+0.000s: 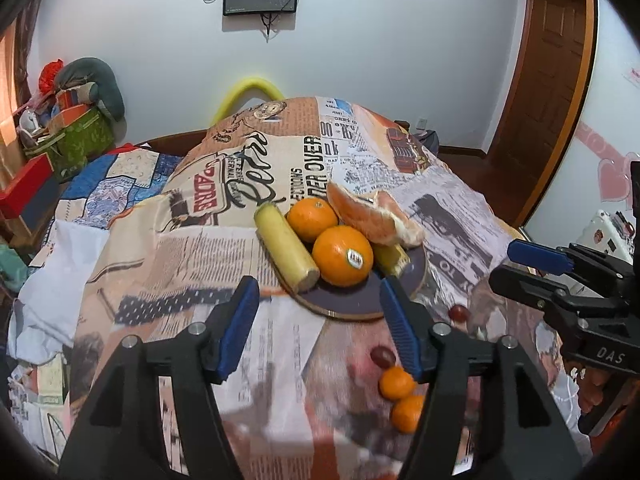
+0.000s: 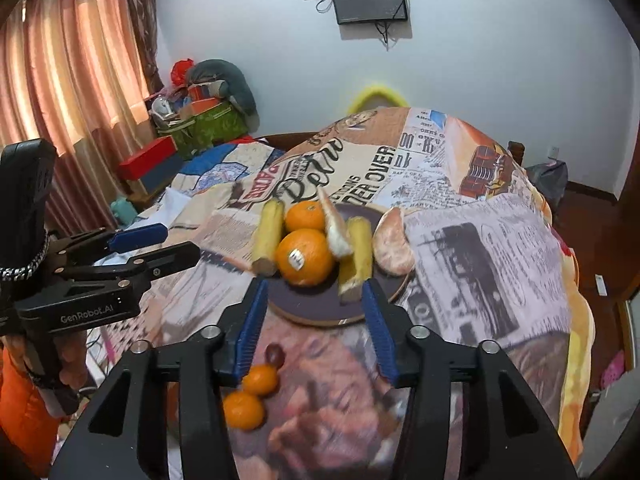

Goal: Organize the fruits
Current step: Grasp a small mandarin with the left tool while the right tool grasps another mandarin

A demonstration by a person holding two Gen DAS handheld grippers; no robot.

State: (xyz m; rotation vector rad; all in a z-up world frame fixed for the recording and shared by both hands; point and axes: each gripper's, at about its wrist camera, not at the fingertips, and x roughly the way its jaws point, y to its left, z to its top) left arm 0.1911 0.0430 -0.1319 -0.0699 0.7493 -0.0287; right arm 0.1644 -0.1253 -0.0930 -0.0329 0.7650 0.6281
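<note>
A newspaper-print cloth (image 1: 280, 184) covered the desk in a bedroom, with a white wall and a dark screen behind it. On that cloth you had a dark round plate (image 1: 352, 300) already loaded: a large stickered orange (image 1: 342, 255) at the front, a second orange (image 1: 312, 218) behind it, two pale banana pieces (image 1: 286, 246) with their long axes running away from you, and peeled citrus segments (image 1: 376, 218) at the back right.

The loose fruit lay nearer to you than the plate: two small mandarins (image 2: 260, 379) touching one another, a dark grape (image 2: 275, 354) just beyond them, and another grape (image 1: 459, 312) apart, toward the right side of the plate.

Your left gripper (image 1: 320, 320) had its fingers spread wide with nothing between them; in its view the mandarins sat low and just beside the right-hand finger. Your right gripper (image 2: 312, 320) was likewise spread and empty, and in its view the same mandarins lay by the left-hand finger. So the pile sat between your two grippers and below both; neither looked clearly nearer.

Whichever you chose would probably have needed to drop and draw back toward you before closing.
</note>
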